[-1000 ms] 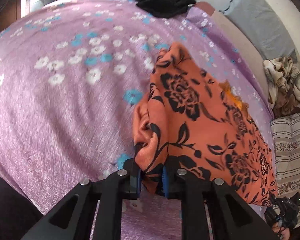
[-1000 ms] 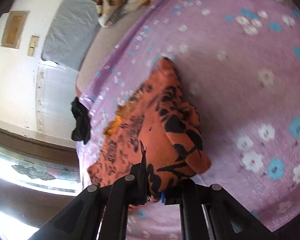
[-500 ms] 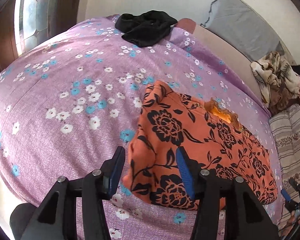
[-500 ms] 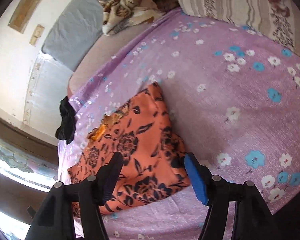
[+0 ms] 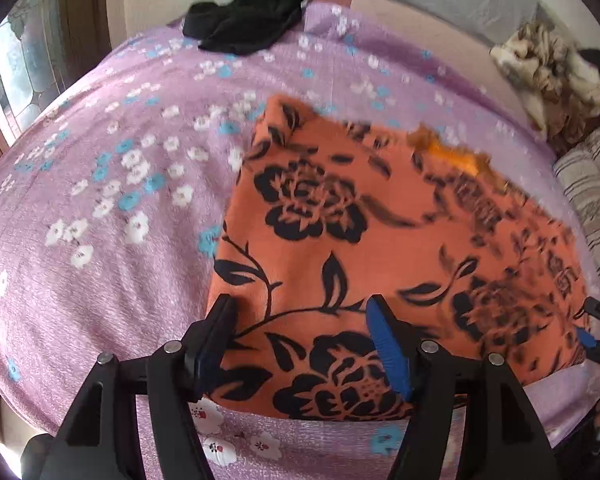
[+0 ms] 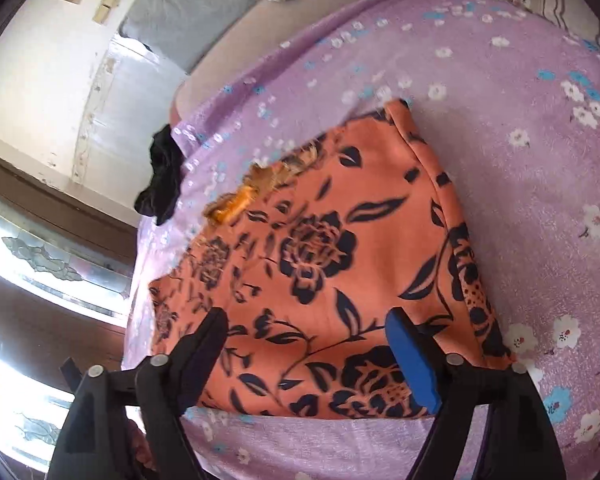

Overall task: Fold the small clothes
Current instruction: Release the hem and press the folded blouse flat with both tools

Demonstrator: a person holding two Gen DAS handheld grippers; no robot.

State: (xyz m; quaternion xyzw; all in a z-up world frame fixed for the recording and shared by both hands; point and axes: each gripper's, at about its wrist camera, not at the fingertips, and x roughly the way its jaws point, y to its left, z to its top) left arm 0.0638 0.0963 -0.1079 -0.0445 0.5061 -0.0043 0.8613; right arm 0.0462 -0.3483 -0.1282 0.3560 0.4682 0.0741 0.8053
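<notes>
The orange floral garment point(image 5: 380, 248) now lies flat on the purple flowered bedspread point(image 5: 100, 200), folded into a rough rectangle, and neither of your claws has hold of it. A second ago both were pinched on its near edge with the cloth bunched and lifted between them; half a second ago you had already let go and spread the jaws. What that means for the task, as far as I can judge: this fold has been laid down and released, so the piece is at least one fold along (a frayed yellow-orange patch point(image 5: 452, 152) still pokes out at the far edge, so it may want tidying).

Your left claw point(image 5: 300, 344) hangs wide open over the near-left part of the garment, empty. Your right claw point(image 6: 308, 356) is just as wide and empty over the near-right part, and its tip shows at the right edge of the left view. Compared with the half-second-old pictures, both cameras sit closer in over the cloth.

Further out, a black garment point(image 5: 248, 20) waits at the far edge of the bed, and a crumpled brown-and-cream cloth point(image 5: 552, 68) lies beside the striped pillow point(image 5: 596, 184).
</notes>
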